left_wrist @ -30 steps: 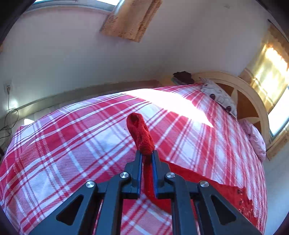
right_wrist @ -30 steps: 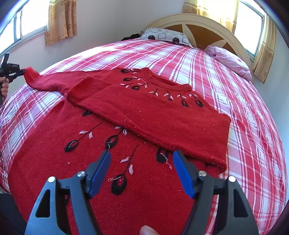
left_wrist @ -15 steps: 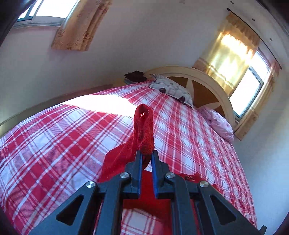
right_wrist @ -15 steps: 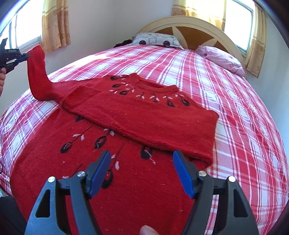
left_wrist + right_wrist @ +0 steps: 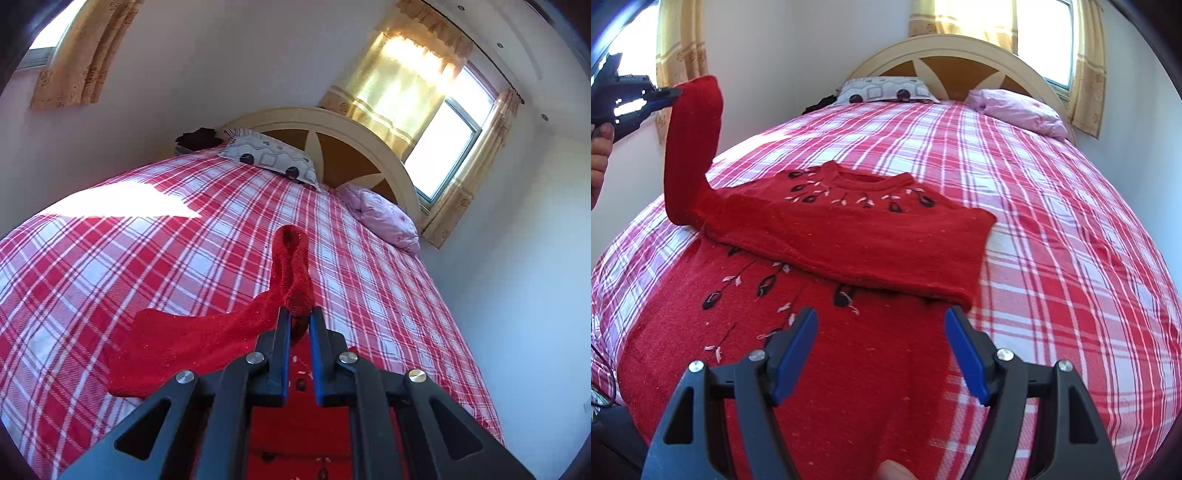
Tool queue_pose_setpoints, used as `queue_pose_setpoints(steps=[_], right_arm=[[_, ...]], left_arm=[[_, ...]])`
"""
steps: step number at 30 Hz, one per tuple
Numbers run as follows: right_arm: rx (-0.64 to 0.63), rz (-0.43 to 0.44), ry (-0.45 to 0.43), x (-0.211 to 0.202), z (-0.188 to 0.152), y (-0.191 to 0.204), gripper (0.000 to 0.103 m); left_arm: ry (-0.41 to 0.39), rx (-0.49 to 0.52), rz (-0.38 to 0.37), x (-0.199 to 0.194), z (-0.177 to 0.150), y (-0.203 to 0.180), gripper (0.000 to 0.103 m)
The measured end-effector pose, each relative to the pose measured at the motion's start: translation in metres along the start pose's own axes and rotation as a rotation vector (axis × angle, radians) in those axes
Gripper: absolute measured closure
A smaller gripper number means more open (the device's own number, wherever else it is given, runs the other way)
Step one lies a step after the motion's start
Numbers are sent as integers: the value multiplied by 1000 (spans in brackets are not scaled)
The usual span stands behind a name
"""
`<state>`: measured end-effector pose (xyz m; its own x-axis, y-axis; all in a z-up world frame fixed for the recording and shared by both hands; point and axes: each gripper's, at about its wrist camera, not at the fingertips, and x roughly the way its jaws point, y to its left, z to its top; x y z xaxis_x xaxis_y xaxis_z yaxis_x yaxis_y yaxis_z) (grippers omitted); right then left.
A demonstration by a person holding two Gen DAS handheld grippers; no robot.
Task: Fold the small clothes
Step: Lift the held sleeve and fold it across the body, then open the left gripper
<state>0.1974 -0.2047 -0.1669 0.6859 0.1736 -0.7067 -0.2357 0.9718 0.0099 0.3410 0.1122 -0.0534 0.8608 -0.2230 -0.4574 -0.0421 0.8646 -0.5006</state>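
- Most of both views is taken up by the bed (image 5: 1052, 206), spread with a red-and-white plaid cover; the left wrist view alone shows a bright patch of sun on the cover near the bed's left edge.
- Across the foot end lies the red sweater (image 5: 827, 354), its body flat with dark leaf embroidery facing up; only the right wrist view shows it whole, with the collar toward the headboard and one sleeve folded across the chest to the sweater's right side.
- At the head end stands the curved headboard (image 5: 332, 125), with a patterned pillow (image 5: 273, 158) near the left corner and a pink pillow (image 5: 384, 218) near the right corner.
- Lifted off the bed near its left edge, the other sleeve (image 5: 690, 147) rises from the shoulder; in the left wrist view its cuff sticks up past the jaws.
- Above the sweater's hem at the foot edge hangs the right gripper (image 5: 882, 347), jaws spread wide with nothing between them.
- Pinching the raised sleeve's cuff is the left gripper (image 5: 297, 325), jaws narrow on the knit; the right wrist view shows it from the side, held by a hand (image 5: 600, 155).
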Motion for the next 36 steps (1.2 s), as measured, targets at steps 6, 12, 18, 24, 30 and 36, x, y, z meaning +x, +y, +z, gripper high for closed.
queue_pose_setpoints(steps=[6,12,18,24,30,36], right_arm=[[53,-8,-15,-8,-7,-20,29],[98,-13,-24,-13,-17,-38,29],[143,-26,-23,-15,-28,-54,29],[186,-36,-15,-15,-34,-69,29],[220,-45,-9,-11,-37,-78,29],[236,-52,0,-6,-42,-81,29]], left_arm=[[28,38,-69,16,-12,-51,94],[87,88,-109,41,-38,-91,94],[128,139,-131,60,-67,-129,94],[176,229,-115,90,-107,-153,94],[269,303,-117,119,-146,-160,93],[338,451,-160,120,-179,-174,65]])
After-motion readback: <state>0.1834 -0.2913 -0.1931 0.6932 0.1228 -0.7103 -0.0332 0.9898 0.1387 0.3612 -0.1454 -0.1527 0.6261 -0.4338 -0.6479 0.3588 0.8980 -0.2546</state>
